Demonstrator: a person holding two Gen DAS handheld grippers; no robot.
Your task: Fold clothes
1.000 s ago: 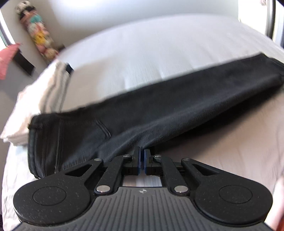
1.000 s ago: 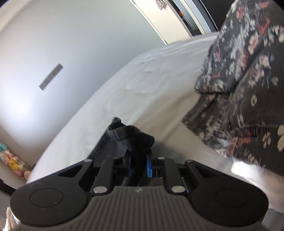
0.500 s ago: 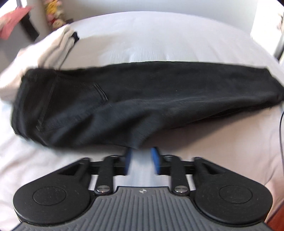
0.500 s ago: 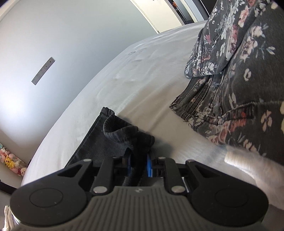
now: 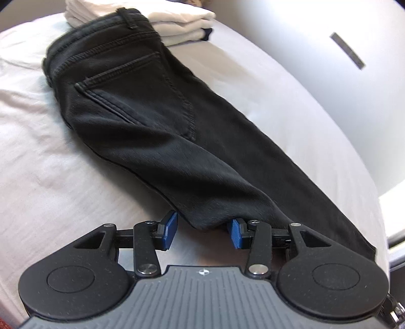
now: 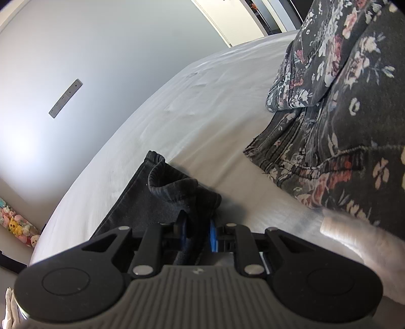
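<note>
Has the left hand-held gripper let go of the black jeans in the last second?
Yes. The left hand-held gripper has opened, its pads now apart around the black jeans edge.

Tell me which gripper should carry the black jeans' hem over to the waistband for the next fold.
Right. The right gripper is shut on the black jeans at the hem, while the left gripper is open, holding nothing.

White-sheeted bed (image 5: pixel 50 151) under grey wall (image 6: pixel 101 50) bearing a small grey rectangular plate (image 6: pixel 65 98); row of pastel plush toys (image 6: pixel 15 225) at left edge of right wrist view, low against wall; dark-framed doorway or window (image 6: pixel 265 22) at top, detail too small to resolve.
</note>
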